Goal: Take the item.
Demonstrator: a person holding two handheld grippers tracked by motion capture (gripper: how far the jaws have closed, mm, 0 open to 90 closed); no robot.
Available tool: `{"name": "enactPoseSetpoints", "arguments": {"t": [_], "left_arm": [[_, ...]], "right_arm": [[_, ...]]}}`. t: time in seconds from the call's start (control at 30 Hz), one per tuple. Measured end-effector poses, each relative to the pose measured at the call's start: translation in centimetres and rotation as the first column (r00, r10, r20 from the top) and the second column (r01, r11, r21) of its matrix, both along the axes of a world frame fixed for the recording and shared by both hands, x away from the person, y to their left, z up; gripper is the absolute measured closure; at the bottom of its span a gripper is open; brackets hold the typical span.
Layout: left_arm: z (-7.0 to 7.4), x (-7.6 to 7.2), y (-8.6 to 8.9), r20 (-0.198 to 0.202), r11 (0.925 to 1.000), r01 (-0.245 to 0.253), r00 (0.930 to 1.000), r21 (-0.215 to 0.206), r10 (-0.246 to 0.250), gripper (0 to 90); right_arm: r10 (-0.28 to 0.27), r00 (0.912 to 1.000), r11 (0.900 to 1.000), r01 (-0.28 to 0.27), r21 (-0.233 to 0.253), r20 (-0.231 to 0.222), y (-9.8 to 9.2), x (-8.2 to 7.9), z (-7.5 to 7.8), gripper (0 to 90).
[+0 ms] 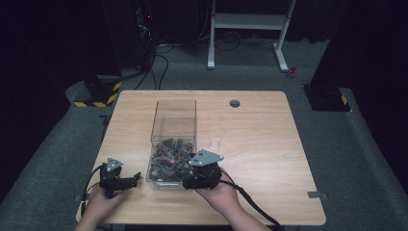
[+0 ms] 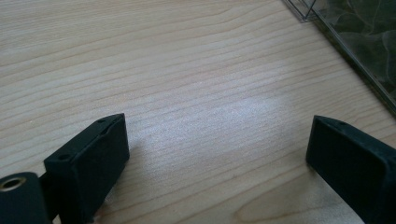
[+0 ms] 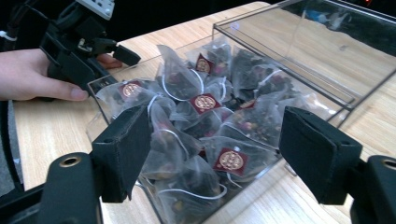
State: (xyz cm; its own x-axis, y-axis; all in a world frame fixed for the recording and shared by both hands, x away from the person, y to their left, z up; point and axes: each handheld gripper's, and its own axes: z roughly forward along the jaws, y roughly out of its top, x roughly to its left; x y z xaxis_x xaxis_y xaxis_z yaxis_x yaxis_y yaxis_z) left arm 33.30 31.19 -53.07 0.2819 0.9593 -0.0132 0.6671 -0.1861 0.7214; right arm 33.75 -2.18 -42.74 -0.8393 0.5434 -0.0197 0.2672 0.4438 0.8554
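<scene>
Item: clear plastic box [image 1: 174, 126], open-topped, standing on the wooden table [image 1: 260, 144] left of centre, its near end close to the near edge; its far half looks bare, while the near half holds a heap of pyramid tea bags [image 3: 205, 121], translucent mesh with dark leaf inside and small red-and-gold tags. Right claw [image 1: 201, 174]: held low at the box's near right corner, jaws spread wide and holding nothing, aimed over the near wall at the heap, a placement that reads as lining up to pick one bag. Left claw [image 1: 126, 182]: resting near the near-left part of the table just beside the box's left wall, jaws likewise wide and empty over bare wood; judged to be waiting, or ready to steady the box. Obstructions: the box's near wall and rim stand between the right claw and the bags; the bags lie tangled with their strings overlapping, so lifting one may drag neighbours. Surroundings: a round cable hole [image 1: 235, 103] near the table's far edge; a white frame [image 1: 250, 21] on the grey carpet beyond; a yellow-and-black striped base [image 1: 98, 91] off the far-left corner.
</scene>
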Motion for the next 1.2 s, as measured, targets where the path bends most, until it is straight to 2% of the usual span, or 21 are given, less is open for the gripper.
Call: {"name": "enactPoseSetpoints", "arguments": {"t": [0.4, 0.87, 0.93, 0.97, 1.03, 1.07, 1.13, 1.2], "left_arm": [[0.0, 0.0, 0.0, -0.001, 1.0000, 0.002, 1.0000, 0.002, -0.002, 6.2], [0.0, 0.0, 0.0, -0.001, 1.0000, 0.002, 1.0000, 0.001, -0.002, 6.2], [0.0, 0.0, 0.0, -0.001, 1.0000, 0.002, 1.0000, 0.001, -0.002, 6.2], [0.0, 0.0, 0.0, -0.001, 1.0000, 0.002, 1.0000, 0.001, -0.002, 6.2], [0.0, 0.0, 0.0, -0.001, 1.0000, 0.002, 1.0000, 0.001, -0.002, 6.2], [0.0, 0.0, 0.0, 0.000, 1.0000, 0.002, 1.0000, 0.000, -0.002, 6.2], [0.0, 0.0, 0.0, -0.001, 1.0000, 0.002, 1.0000, 0.000, -0.002, 6.2], [0.0, 0.0, 0.0, -0.001, 1.0000, 0.002, 1.0000, 0.001, -0.002, 6.2]], "right_arm": [[0.041, 0.9989, 0.999, -0.042, -0.010, -0.023, 1.2, -0.2, -0.7, 32.4], [0.046, 0.9982, 0.999, -0.047, -0.015, -0.037, 1.6, -0.2, -1.2, 35.9], [0.050, 0.9980, 0.999, -0.050, -0.015, -0.039, 1.6, -0.2, -1.2, 41.6], [0.050, 0.9980, 0.999, -0.050, -0.015, -0.039, 1.6, -0.2, -1.2, 41.6], [0.043, 0.9968, 0.999, -0.043, -0.005, -0.068, 1.5, -0.2, -1.2, 54.6], [0.043, 0.9968, 0.999, -0.043, -0.005, -0.068, 1.5, -0.2, -1.2, 54.6], [0.045, 0.9938, 0.999, -0.044, 0.008, -0.102, 1.4, 0.0, -1.3, 60.3], [0.045, 0.9923, 0.999, -0.044, 0.012, -0.115, 1.5, 0.1, -1.3, 66.2]]}}
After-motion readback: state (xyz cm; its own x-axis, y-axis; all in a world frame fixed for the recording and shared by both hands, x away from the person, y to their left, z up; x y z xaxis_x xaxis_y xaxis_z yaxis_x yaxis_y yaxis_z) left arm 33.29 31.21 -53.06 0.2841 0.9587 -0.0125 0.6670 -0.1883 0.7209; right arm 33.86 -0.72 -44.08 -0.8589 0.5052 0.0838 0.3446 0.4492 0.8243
